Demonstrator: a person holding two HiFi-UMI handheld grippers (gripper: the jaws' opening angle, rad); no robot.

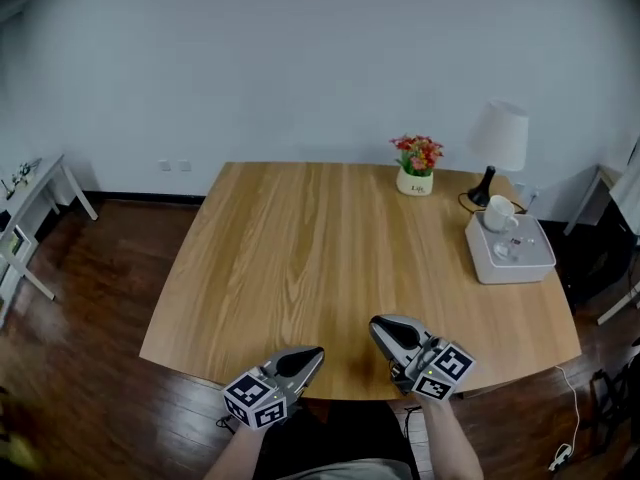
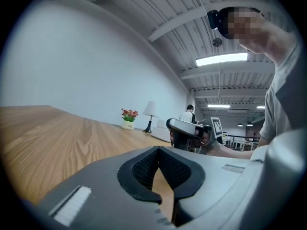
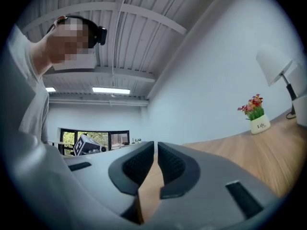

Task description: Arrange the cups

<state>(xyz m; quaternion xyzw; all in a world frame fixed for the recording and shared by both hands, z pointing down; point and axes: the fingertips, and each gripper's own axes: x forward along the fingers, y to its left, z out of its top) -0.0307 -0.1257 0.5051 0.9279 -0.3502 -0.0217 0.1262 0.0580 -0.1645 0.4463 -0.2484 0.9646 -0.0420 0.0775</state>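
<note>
Cup (image 1: 499, 212): on the tray (image 1: 533, 264), right middle of the head view, probably waiting to be arranged.
Left gripper (image 1: 312, 356): jaws together, empty, lower centre.
Right gripper (image 1: 378, 325): jaws together, empty, well apart from the cup.

white cup (image 1: 499, 212) | standing | on white tray (image 1: 535, 264) | table (image 1: 300, 258) right side
</note>
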